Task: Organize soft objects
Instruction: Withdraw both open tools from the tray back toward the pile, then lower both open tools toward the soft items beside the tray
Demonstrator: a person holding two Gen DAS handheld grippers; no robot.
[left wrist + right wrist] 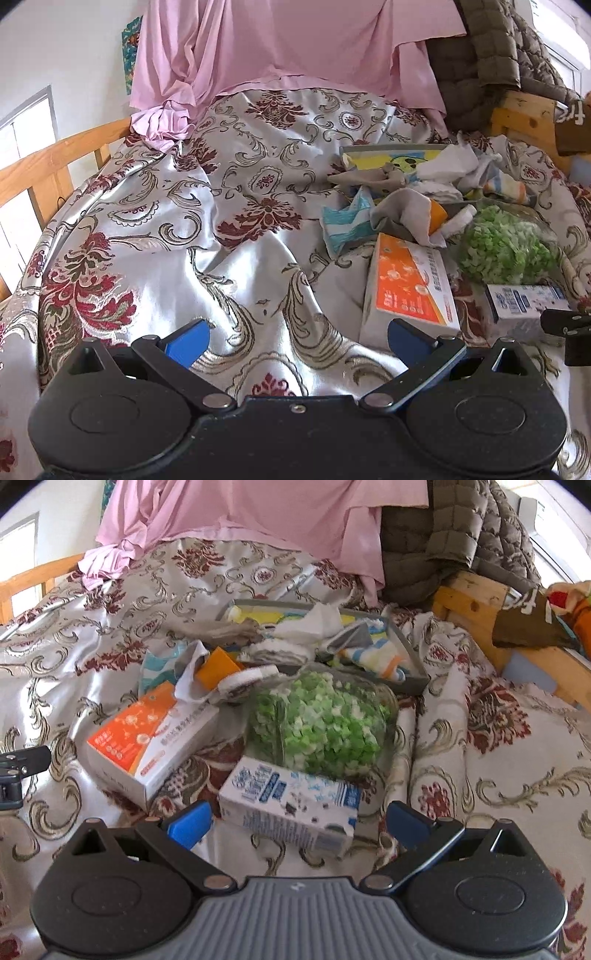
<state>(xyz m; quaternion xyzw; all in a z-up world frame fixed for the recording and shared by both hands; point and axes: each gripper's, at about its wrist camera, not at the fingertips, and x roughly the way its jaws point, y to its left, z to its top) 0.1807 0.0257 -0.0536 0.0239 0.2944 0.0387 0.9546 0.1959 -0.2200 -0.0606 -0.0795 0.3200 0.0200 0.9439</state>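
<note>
A heap of soft things lies on a patterned satin bedspread (229, 206): crumpled cloths and socks (295, 638) in and around a shallow grey tray (413, 653), a clear bag of green foam bits (321, 723), an orange-white tissue pack (147, 738) and a blue-white pack (291, 805). My left gripper (297, 341) is open and empty over bare bedspread, left of the orange pack (410, 284). My right gripper (297, 821) is open and empty, its jaws either side of the blue-white pack's near end.
A pink sheet (280, 48) hangs at the back. A brown quilted jacket (454, 531) drapes over the wooden bed rail (476, 594) at right. Another wooden rail (48, 166) runs along the left. The left gripper's edge shows in the right wrist view (18, 771).
</note>
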